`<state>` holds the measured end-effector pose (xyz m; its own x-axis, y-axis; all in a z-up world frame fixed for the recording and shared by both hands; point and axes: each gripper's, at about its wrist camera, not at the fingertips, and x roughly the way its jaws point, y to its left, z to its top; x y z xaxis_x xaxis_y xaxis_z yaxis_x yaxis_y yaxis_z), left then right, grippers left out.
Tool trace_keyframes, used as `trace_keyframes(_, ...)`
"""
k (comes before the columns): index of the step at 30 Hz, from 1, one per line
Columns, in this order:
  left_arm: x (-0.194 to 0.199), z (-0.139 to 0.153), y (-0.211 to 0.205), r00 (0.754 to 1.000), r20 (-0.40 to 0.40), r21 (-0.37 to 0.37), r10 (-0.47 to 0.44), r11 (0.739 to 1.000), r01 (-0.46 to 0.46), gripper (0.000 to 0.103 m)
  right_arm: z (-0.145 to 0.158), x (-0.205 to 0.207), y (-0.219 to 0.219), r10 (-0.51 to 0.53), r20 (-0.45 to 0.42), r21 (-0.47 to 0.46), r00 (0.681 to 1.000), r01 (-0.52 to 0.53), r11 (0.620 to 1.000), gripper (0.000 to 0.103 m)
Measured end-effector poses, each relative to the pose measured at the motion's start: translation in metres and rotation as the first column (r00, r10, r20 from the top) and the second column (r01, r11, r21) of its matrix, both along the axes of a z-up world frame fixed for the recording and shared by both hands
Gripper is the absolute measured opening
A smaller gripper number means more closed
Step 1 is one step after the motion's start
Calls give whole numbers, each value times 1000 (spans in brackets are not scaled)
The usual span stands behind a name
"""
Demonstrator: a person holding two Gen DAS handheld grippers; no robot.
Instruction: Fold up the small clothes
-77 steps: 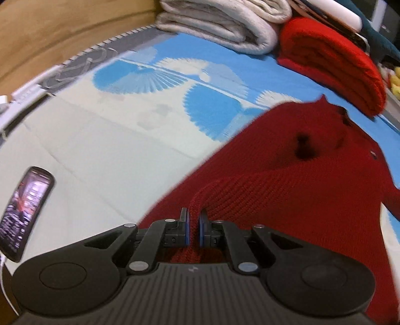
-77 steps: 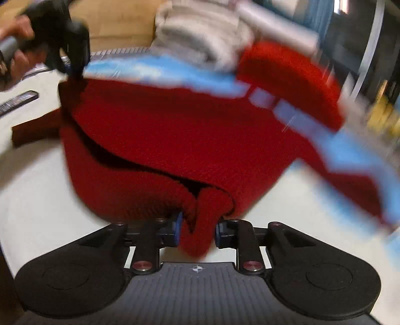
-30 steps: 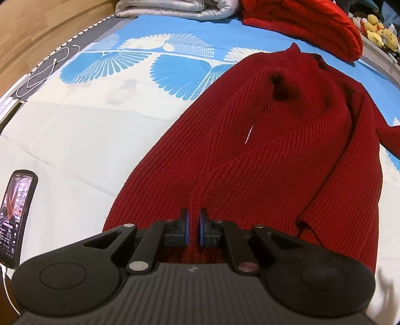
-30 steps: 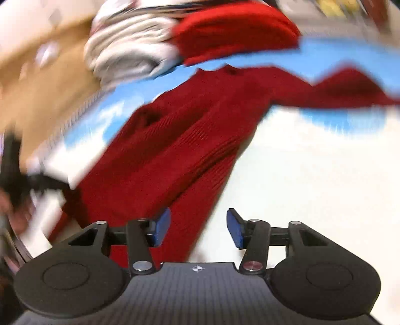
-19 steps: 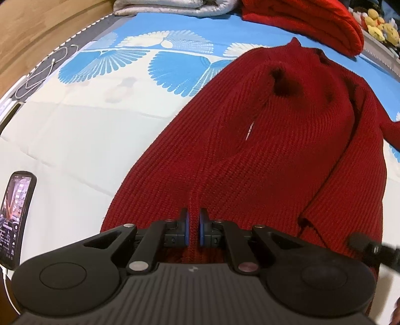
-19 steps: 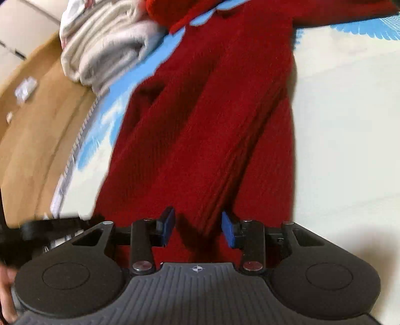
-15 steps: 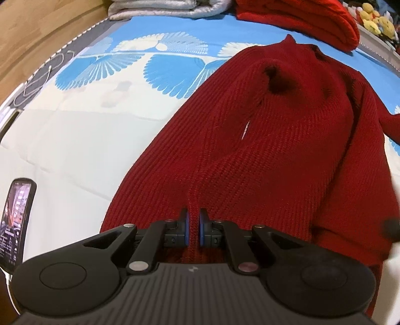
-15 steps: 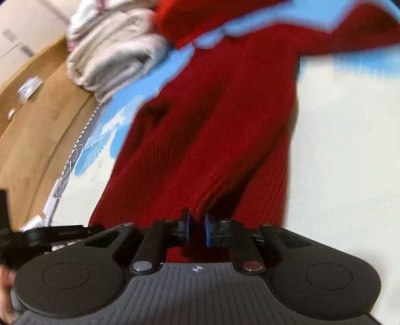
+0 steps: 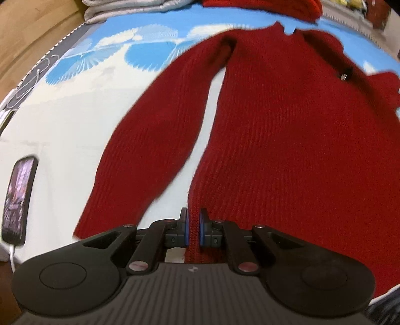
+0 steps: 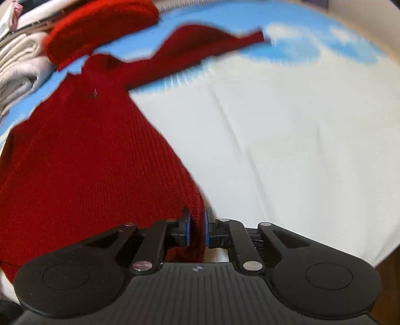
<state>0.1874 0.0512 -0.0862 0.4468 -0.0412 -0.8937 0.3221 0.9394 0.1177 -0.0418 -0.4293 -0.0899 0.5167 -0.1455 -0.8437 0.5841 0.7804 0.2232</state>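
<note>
Red knit sweater lies spread on a white sheet with blue fan prints, filling the centre and right of the left wrist view. One sleeve runs down the middle-left of that frame, split from the body by a thin strip of sheet.

Left gripper, bottom centre of its view: blue pads nearly together, pinching a bunched edge of the sweater's hem. Fabric sits between the pads and goes down past them.

Right gripper, bottom centre of its view: pads pressed in on a vertical fold of the sweater at its lower right corner. The knit fills the left half of that frame; the other sleeve stretches out toward the upper middle, blurred. The right half is bare white sheet with creases.

Phone, screen lit, lies on the sheet at the left edge of the left wrist view, with a white cable at its lower end. Folded pale blanket at the top of that frame, folded red cloth next to it on the right; both well apart from the sweater's hem. The same pile shows in the upper left of the right wrist view, blurred.
</note>
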Motion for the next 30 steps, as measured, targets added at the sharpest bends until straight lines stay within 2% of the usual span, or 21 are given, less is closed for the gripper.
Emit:
trace_keyframes(2, -10, -4, 5, 1000, 5, 35, 2, 999, -2, 8, -6, -1, 3, 14, -19, 43, 1000, -13, 999, 11)
trace_keyframes(6, -20, 1, 17, 1000, 18, 48, 22, 999, -23, 8, 6, -7, 17, 98, -4, 22, 995, -98, 995, 11)
trace_keyframes(8, -19, 7, 25, 997, 46, 37, 58, 997, -60, 15, 6, -3, 16, 120, -16, 88, 993, -118, 989, 15)
trace_keyframes(9, -17, 13, 30, 995, 68, 20, 69, 997, -70, 21, 6, 5, 14, 104, -20, 94, 994, -101, 990, 18)
trace_keyframes(10, -10, 21, 34, 993, 86, -2, 74, 997, -75, 45, 8, 7, 12, 75, -12, 86, 997, -73, 994, 27)
trace_keyframes(11, -2, 30, 39, 990, 113, -16, 88, 996, -87, 73, 13, 6, 7, 29, 14, 69, 999, -30, 997, 44)
trace_keyframes(13, 15, 45, 44, 975, 195, 5, 107, 994, -110, 89, 29, 3, 3, -39, 94, 20, 995, 37, 999, 56)
trace_keyframes(15, 40, 49, 43, 970, 228, 87, 87, 990, -109, 89, 42, 10, -1, -107, 165, -3, 980, 109, 994, 59)
trace_keyframes(17, 72, 38, 45, 981, 184, 155, 67, 983, -96, 90, 48, 20, -6, -150, 221, 24, 964, 149, 989, 61)
trace_keyframes(19, 106, 13, 47, 998, 53, 196, 25, 980, -35, 90, 45, 34, -10, -177, 238, 44, 955, 171, 984, 61)
trace_keyframes(21, 130, -16, 47, 999, -46, 262, 13, 965, 0, 90, 34, 43, -11, -178, 207, 40, 962, 174, 984, 61)
trace_keyframes(22, 135, -23, 47, 999, -42, 266, 2, 964, 9, 92, 26, 54, -10, -168, 176, 40, 970, 163, 986, 60)
trace_keyframes(23, 136, -21, 44, 1000, -6, 252, -11, 968, 12, 74, 21, 61, -9, -158, 150, 44, 976, 153, 987, 60)
trace_keyframes(24, 136, -17, 38, 998, -17, 222, -64, 973, 67, 46, 18, 63, -9, -153, 133, 47, 979, 148, 988, 60)
trace_keyframes(25, 136, -14, 29, 994, -44, 197, -96, 975, 103, 8, 17, 67, -10, -154, 132, 42, 979, 149, 988, 60)
trace_keyframes(26, 133, -13, 19, 992, -23, 253, -125, 959, 126, 6, 17, 68, -11, -154, 136, 33, 979, 151, 988, 60)
trace_keyframes(28, 135, -14, 4, 973, 36, 390, -226, 900, 194, 6, 18, 71, -12, -155, 134, 8, 979, 155, 988, 59)
trace_keyframes(29, 145, -11, 3, 970, 67, 442, -234, 878, 181, 6, 18, 73, -13, -154, 126, 2, 980, 155, 988, 59)
trace_keyframes(30, 164, -5, 9, 973, 108, 489, -206, 863, 128, 6, 18, 73, -12, -156, 122, -2, 980, 157, 988, 59)
